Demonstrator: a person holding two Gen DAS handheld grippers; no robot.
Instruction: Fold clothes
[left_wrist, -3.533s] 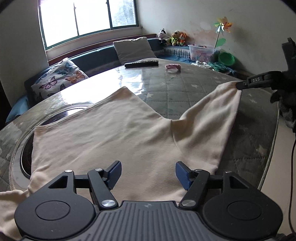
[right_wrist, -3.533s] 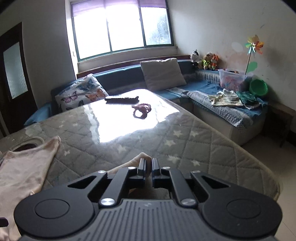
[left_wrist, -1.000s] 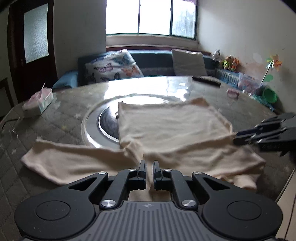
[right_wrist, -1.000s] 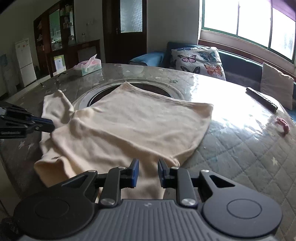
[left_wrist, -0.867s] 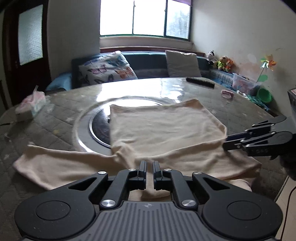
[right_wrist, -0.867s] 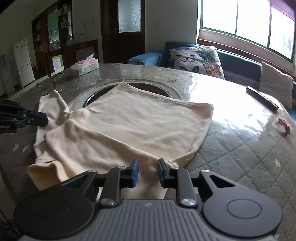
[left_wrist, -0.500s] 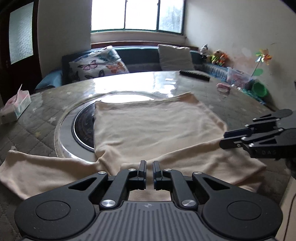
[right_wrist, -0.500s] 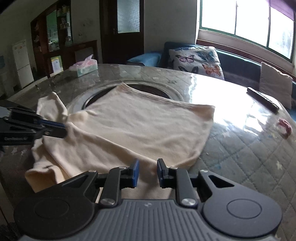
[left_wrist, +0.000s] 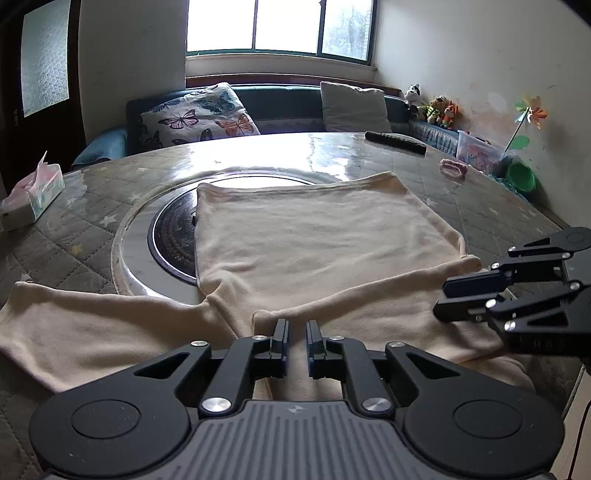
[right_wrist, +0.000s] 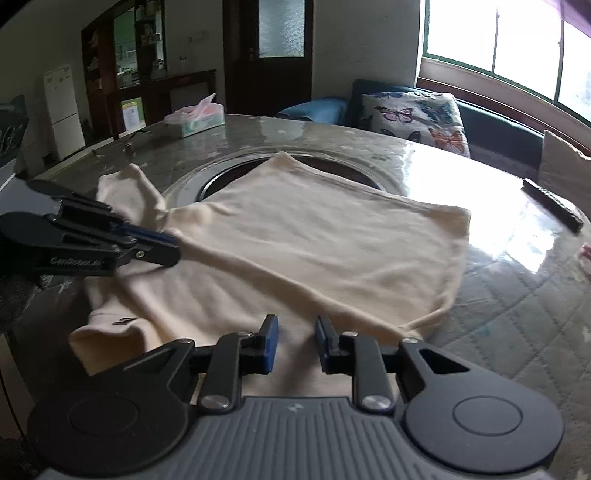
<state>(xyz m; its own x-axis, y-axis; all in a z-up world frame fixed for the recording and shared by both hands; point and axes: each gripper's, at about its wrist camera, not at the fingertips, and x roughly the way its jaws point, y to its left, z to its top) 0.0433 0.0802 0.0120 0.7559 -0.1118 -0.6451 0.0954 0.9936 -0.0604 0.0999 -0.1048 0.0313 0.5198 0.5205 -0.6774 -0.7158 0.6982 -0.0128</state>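
Observation:
A cream long-sleeved shirt (left_wrist: 317, 236) lies on the round table, its right sleeve folded across the body near the front edge. One sleeve (left_wrist: 85, 328) stretches out flat to the left. My left gripper (left_wrist: 294, 325) has its jaws slightly apart around the end of the folded sleeve; I cannot tell if it still pinches the cloth. My right gripper (right_wrist: 294, 334) is open over the shirt's near part (right_wrist: 317, 251). It also shows in the left wrist view (left_wrist: 448, 301), and the left gripper shows in the right wrist view (right_wrist: 173, 245).
A round metal hotplate ring (left_wrist: 136, 229) sits in the table under the shirt. A tissue box (left_wrist: 33, 195) is at the left, a remote (left_wrist: 395, 142) and a pink object (left_wrist: 452, 168) at the far right. A sofa with cushions (left_wrist: 199, 118) is behind.
My right gripper has opened and let go of the sleeve. My left gripper's jaws have parted a little. The folded sleeve has settled onto the shirt's body.

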